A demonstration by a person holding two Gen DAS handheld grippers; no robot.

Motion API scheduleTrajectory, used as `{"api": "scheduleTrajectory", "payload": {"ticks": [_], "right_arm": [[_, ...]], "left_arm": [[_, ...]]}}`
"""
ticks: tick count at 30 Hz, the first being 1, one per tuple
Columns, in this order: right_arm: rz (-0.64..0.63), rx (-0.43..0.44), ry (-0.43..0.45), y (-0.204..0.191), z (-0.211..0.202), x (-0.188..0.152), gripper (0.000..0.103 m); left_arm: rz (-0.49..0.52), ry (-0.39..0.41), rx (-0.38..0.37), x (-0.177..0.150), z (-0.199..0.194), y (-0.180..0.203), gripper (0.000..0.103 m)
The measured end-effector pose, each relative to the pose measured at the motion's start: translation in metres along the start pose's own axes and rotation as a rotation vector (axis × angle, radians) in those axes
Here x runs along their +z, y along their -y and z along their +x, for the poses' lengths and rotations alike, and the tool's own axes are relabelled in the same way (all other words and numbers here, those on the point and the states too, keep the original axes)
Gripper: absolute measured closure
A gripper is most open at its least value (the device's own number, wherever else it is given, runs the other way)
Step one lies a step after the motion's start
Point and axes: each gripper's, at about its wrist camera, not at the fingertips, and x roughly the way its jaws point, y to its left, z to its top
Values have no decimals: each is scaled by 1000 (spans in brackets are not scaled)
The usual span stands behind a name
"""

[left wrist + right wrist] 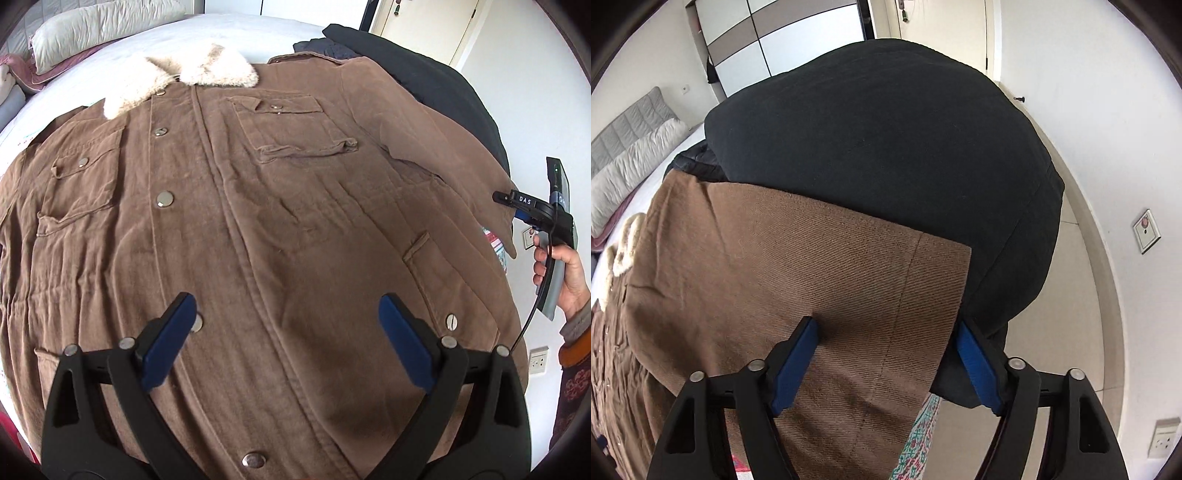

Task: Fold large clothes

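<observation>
The right claw [886,363] stands part open astride the cuff of the brown twill sleeve [820,280]; one pad rests on the cloth, the other is set beyond the cuff edge, and no firm grip is seen. The left claw [288,343] is held wide open and empty above the coat front. The brown button-front coat with cream fur collar [258,206] is spread flat on the white bed [92,85], beside a black garment [886,147]. No fold is judged made; sleeves and body remain.

coat [280,206] hem and left sleeve cut off by the frame edge, bed [110,77] mostly hidden under it, dark garment [886,155] partly covered by the sleeve [798,266]
</observation>
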Motion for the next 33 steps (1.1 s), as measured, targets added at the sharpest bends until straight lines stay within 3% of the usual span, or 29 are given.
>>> {"api": "scheduleTrajectory", "payload": {"ticks": [2, 4, 5, 7, 10, 12, 15, 18, 23, 27, 29, 31, 33], "right_arm": [[-17, -29, -16, -1, -10, 2, 70], [11, 35, -44, 8, -25, 6, 94], [28, 87, -49, 12, -35, 9, 97], [10, 110, -8, 10, -62, 16, 97], [-34, 105, 106, 2, -107, 43, 98], [-53, 82, 185, -2, -133, 68, 98], [-63, 56, 258, -9, -162, 101, 99], [-82, 29, 334, -15, -183, 128, 99], [-144, 41, 373, -37, -207, 159, 99], [-234, 54, 389, -73, -219, 162, 99], [-272, 66, 374, -96, -219, 161, 99], [-329, 56, 394, -120, -226, 154, 99], [-364, 84, 398, -142, -236, 149, 99]], "left_arm": [[6, 12, -15, 10, 3, 8, 4], [12, 29, -37, 23, 6, 14, 5], [17, 43, -45, 30, 8, 18, 6], [30, 74, -60, 48, 14, 25, 10], [23, 102, -65, 78, 33, 31, 26], [-5, 105, -78, 99, 49, 35, 47], [-64, 106, -133, 128, 74, 41, 66], [-85, 139, -183, 150, 96, 56, 73], [-99, 110, -246, 178, 146, 88, 78], [-87, 40, -211, 186, 186, 106, 81], [-58, 37, -195, 187, 184, 109, 81], [-52, 18, -222, 183, 172, 105, 75], [-62, 7, -249, 173, 153, 92, 52]]}}
